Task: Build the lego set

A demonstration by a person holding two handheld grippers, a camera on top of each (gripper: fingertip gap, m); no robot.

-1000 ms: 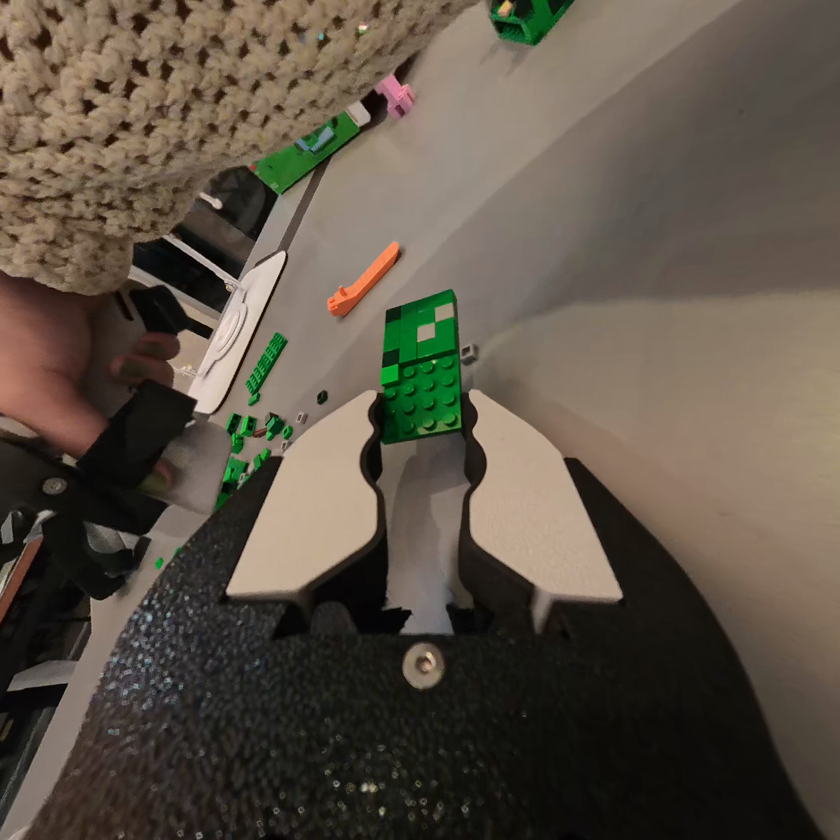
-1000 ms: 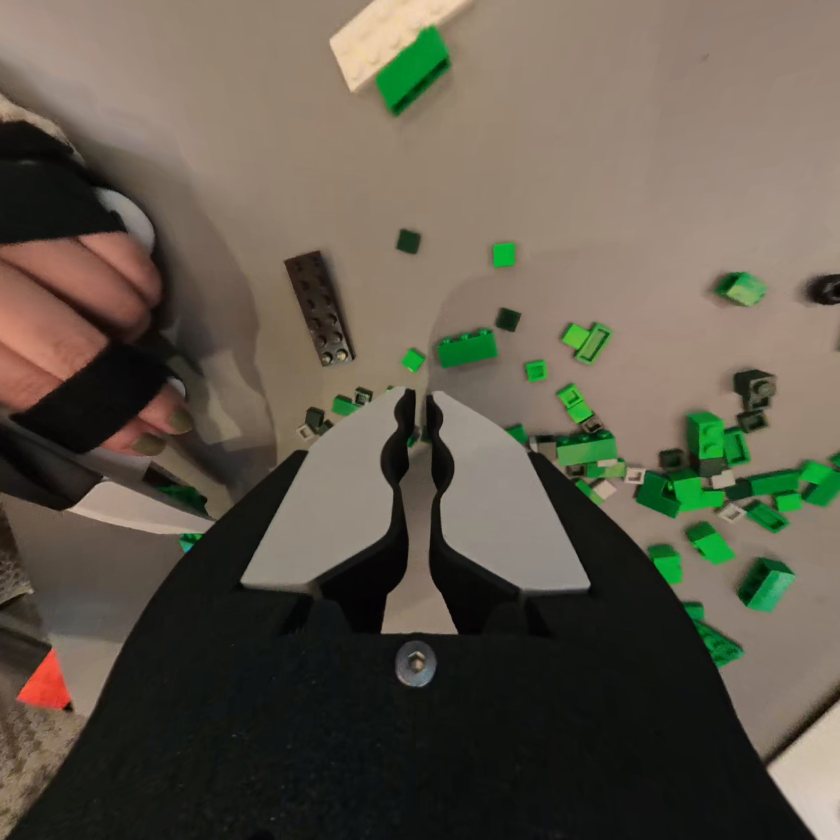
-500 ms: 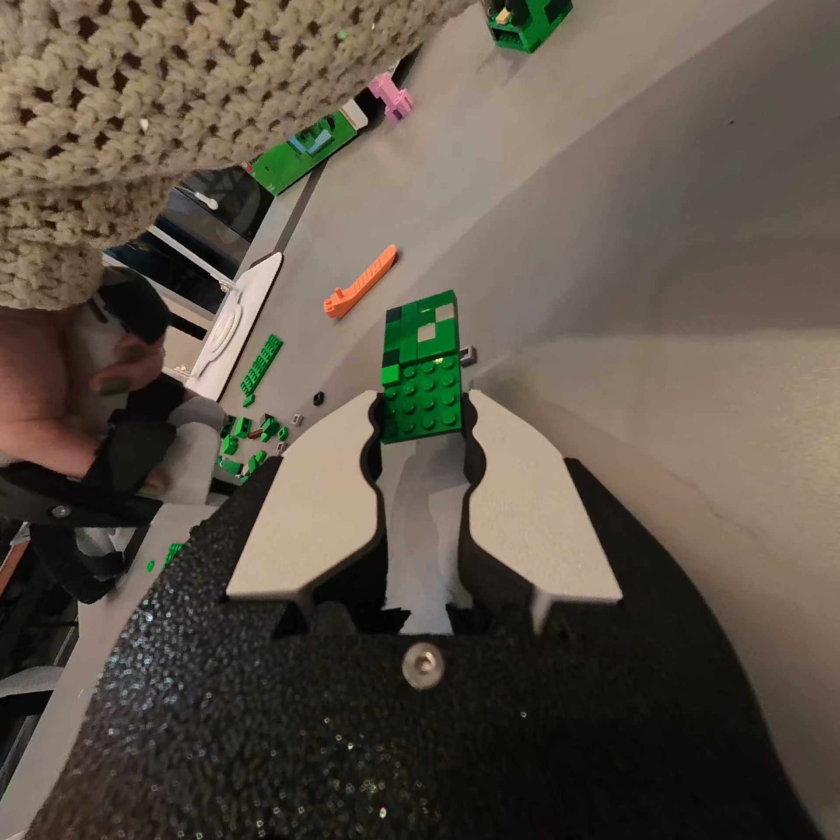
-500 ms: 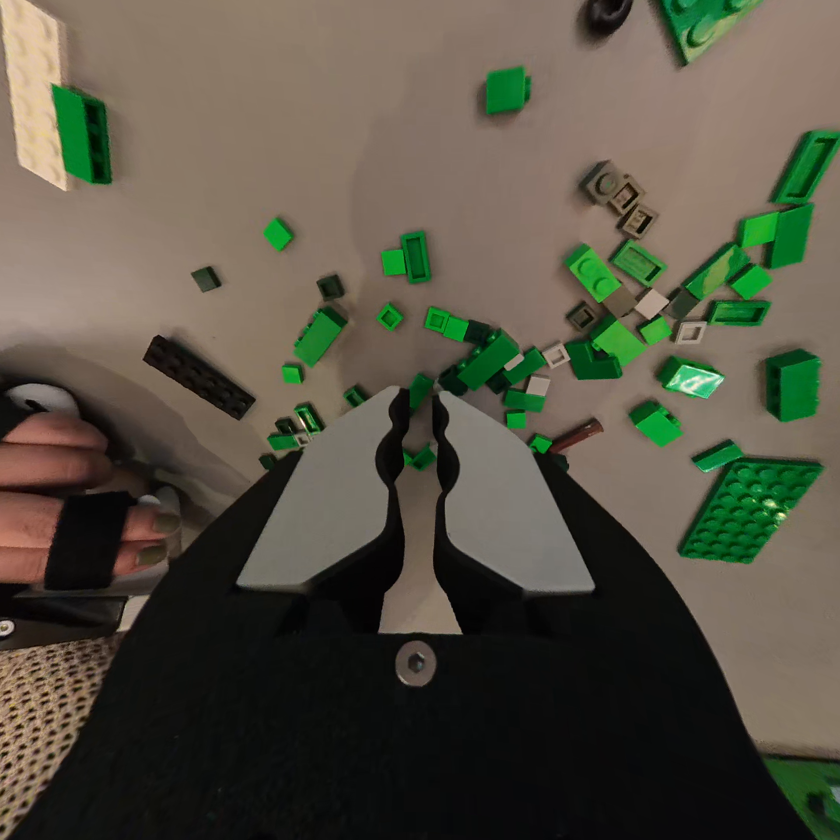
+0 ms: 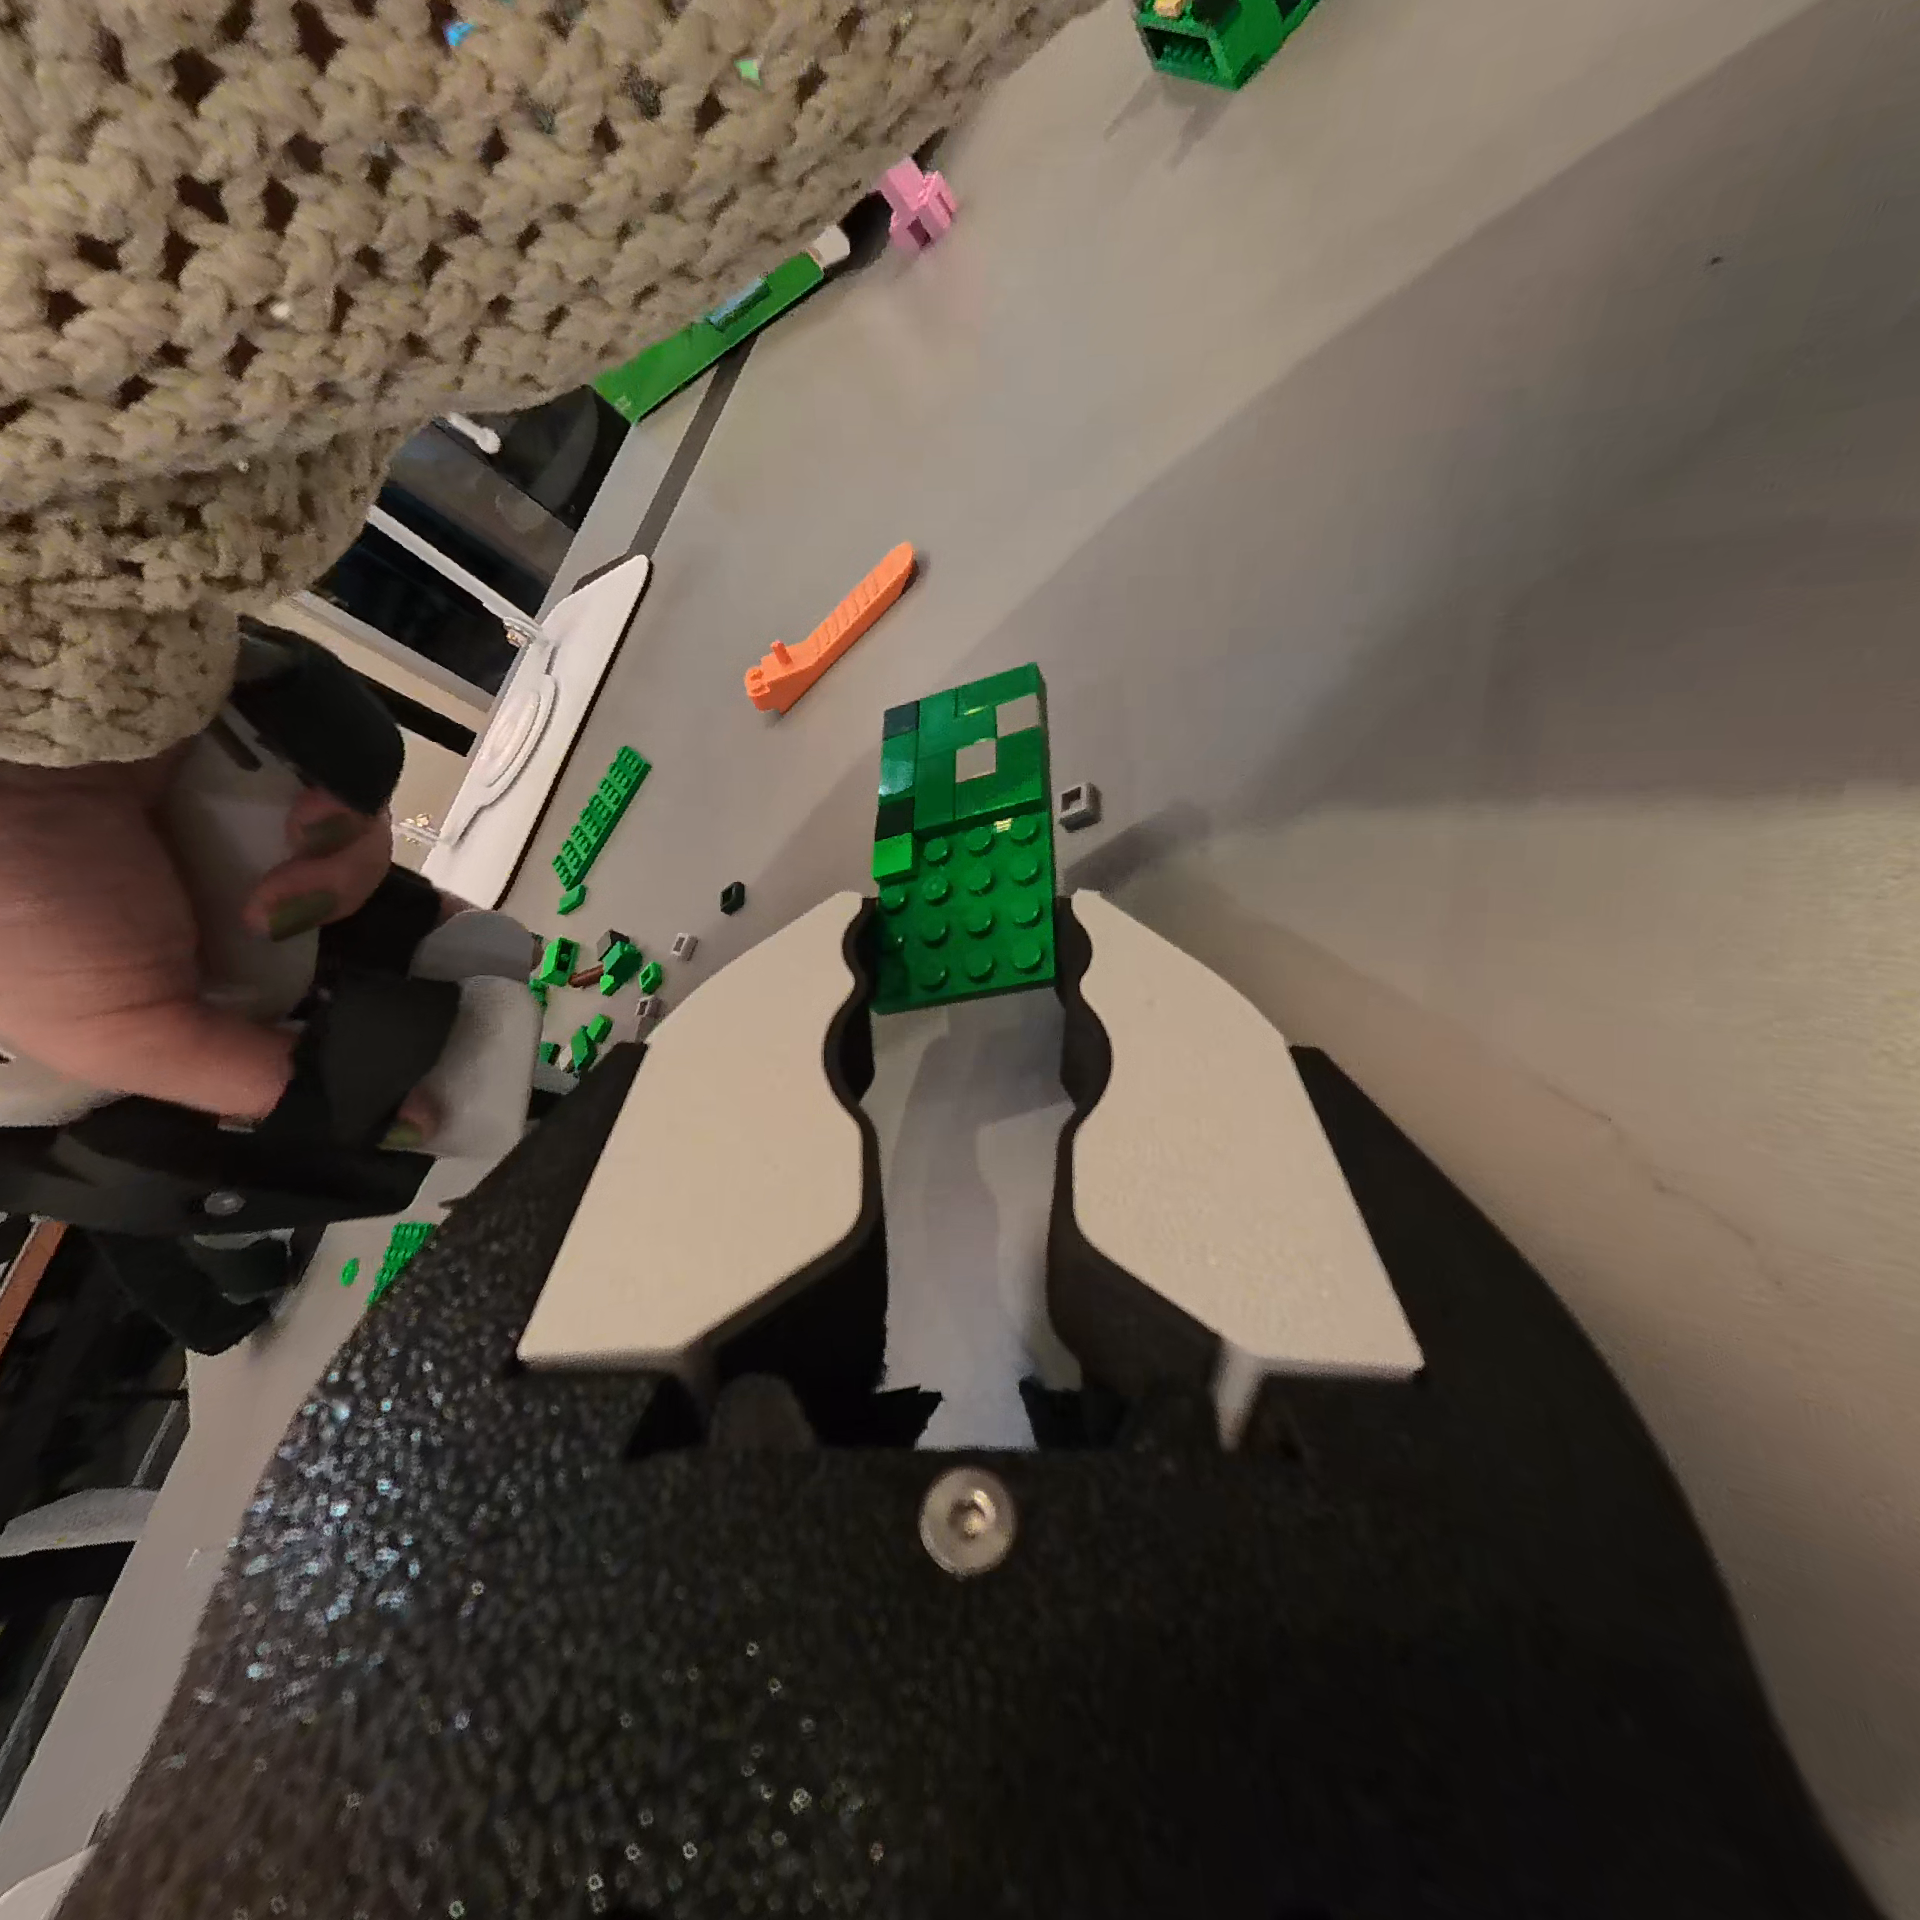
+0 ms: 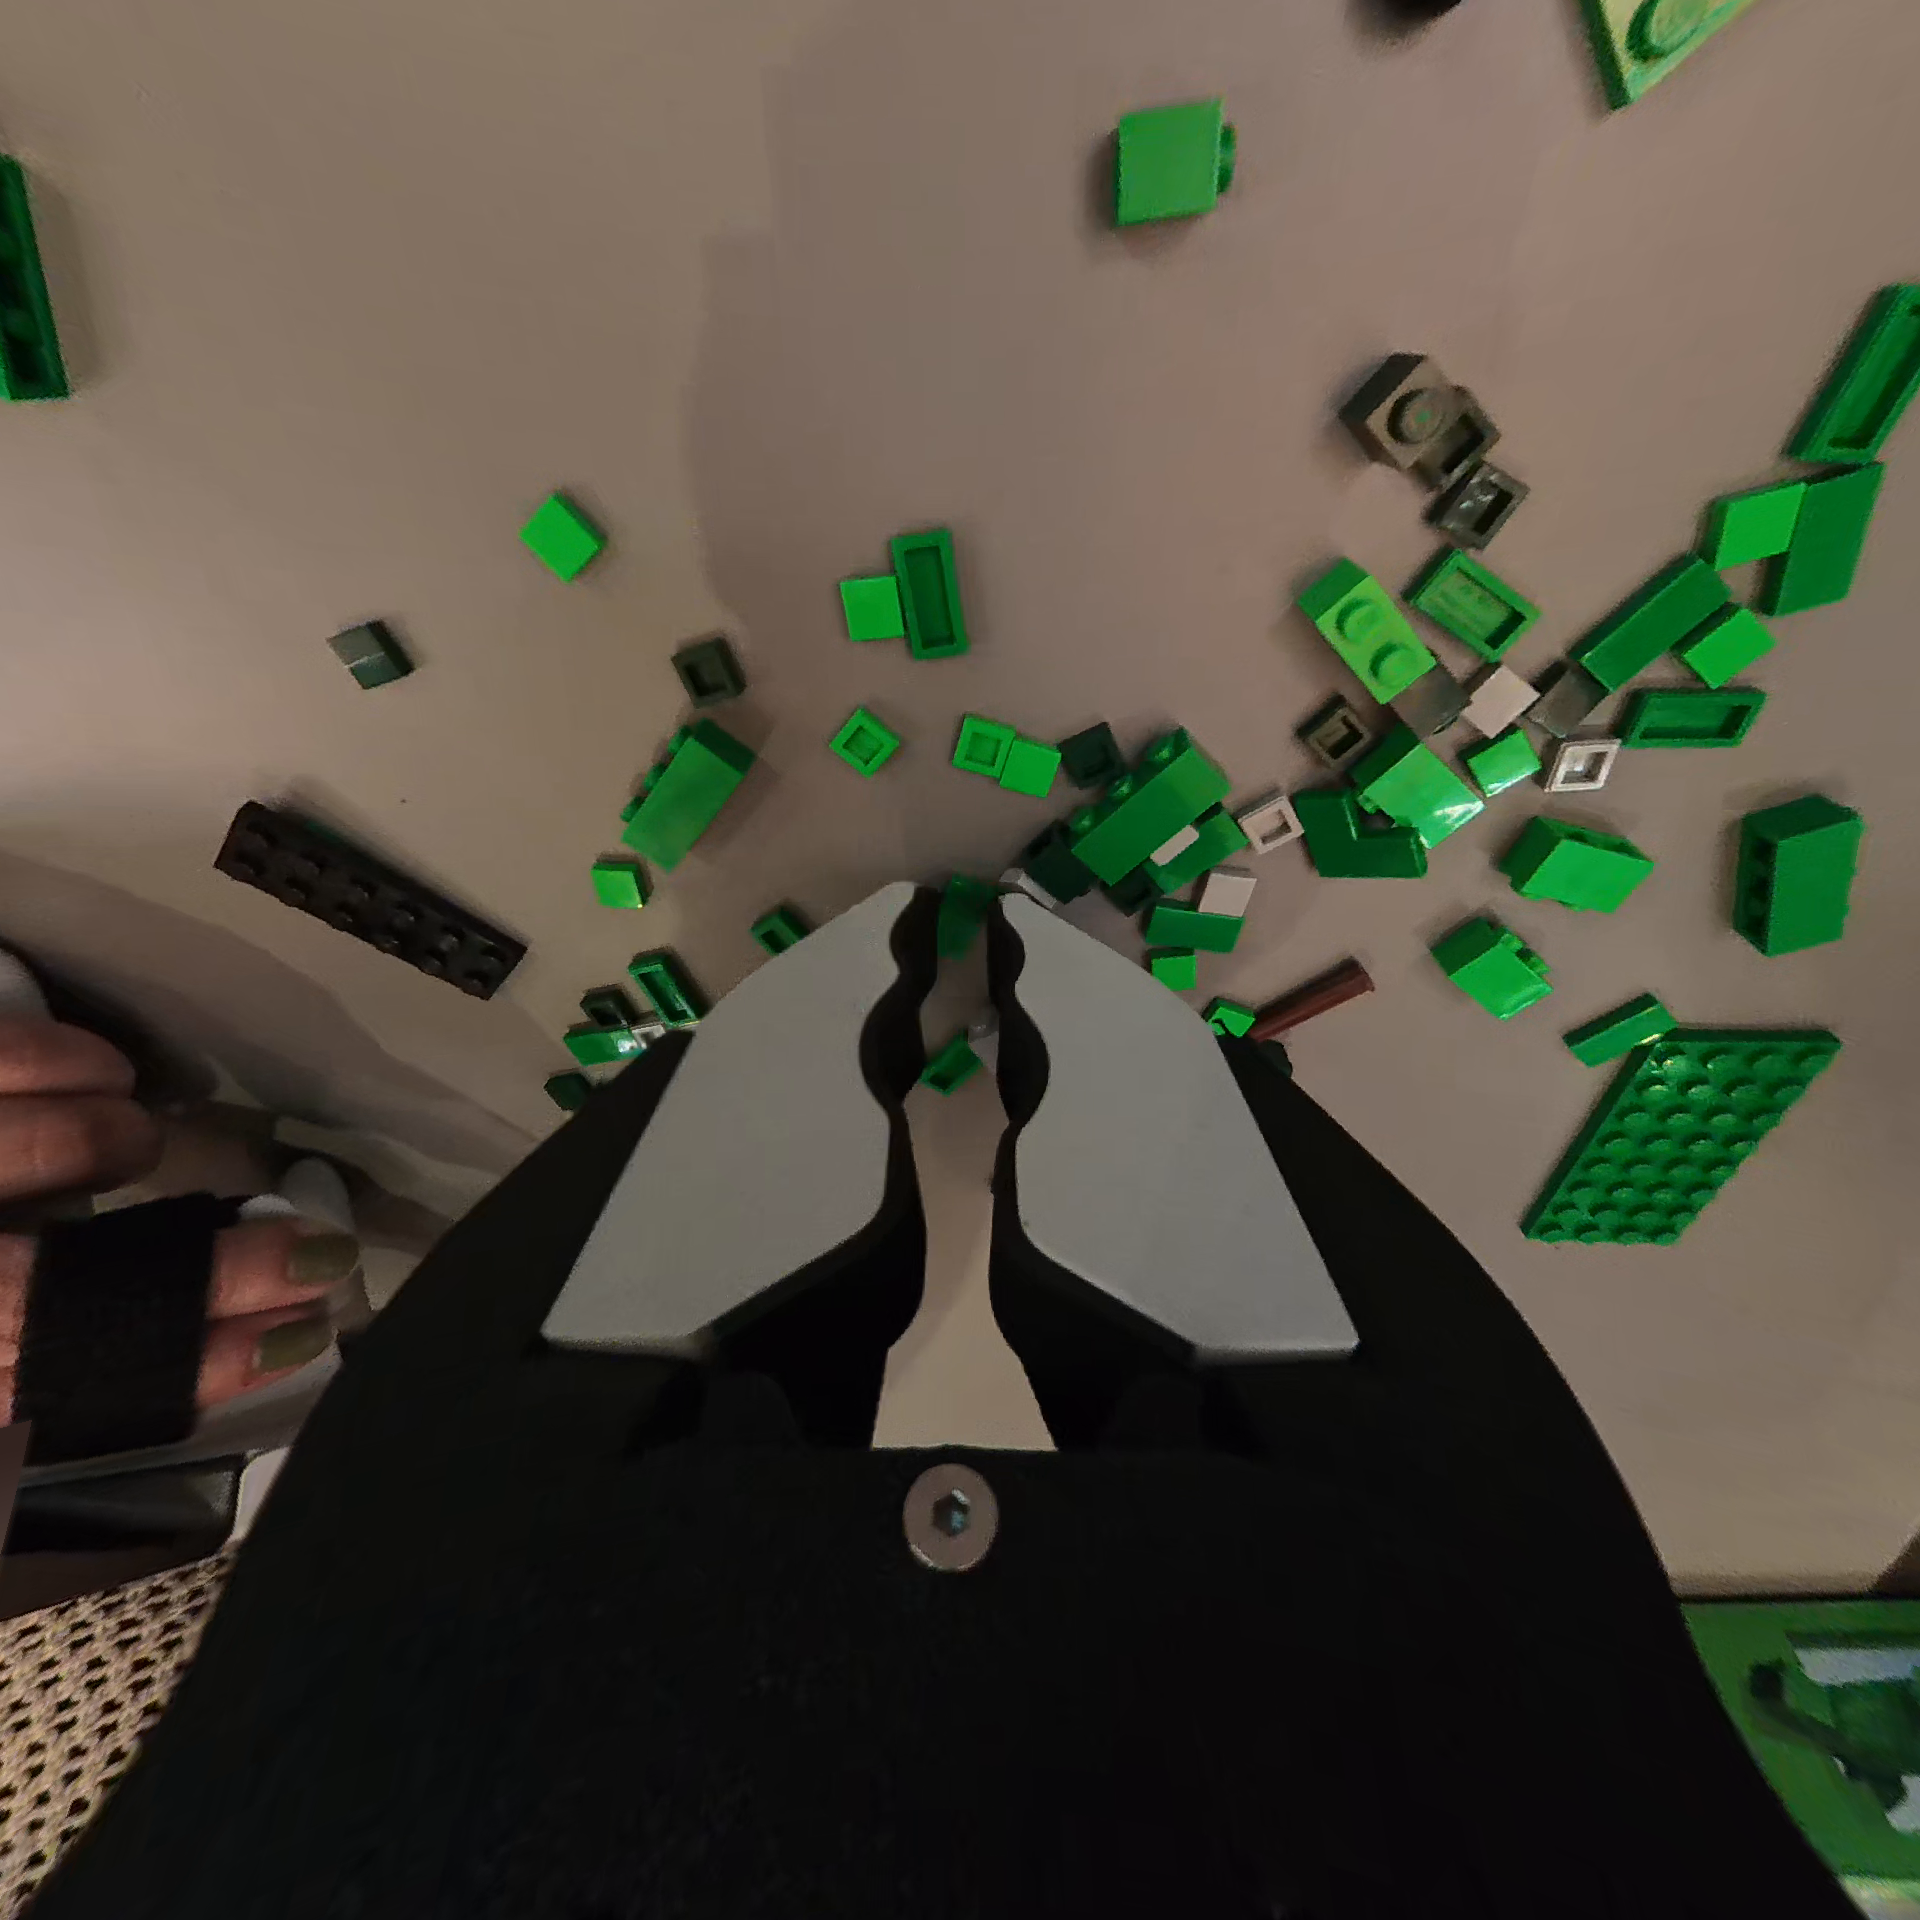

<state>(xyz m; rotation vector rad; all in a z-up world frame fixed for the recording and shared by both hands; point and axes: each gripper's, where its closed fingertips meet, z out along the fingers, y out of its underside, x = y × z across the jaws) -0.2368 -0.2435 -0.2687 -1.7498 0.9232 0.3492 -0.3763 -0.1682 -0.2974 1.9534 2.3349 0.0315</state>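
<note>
left tongs (image 5: 966, 945) pinching green plate assembly (image 5: 966, 862) on worktop (image 5: 1351, 520). right tongs (image 6: 961, 914) nearly pressed together over loose green pieces (image 6: 1143, 810); spread slightly, isolate 1 small tile (image 6: 961, 920), avoid neighbours.

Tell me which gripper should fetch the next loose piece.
Probably the right gripper: it hangs over the scattered green pieces, its fingers nearly closed with nothing gripped. The left gripper is busy, shut on the green plate.

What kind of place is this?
Probably an indoor hobby or work table: loose green Lego pieces lie scattered on it, with an orange brick separator and a part-built green plate.
</note>
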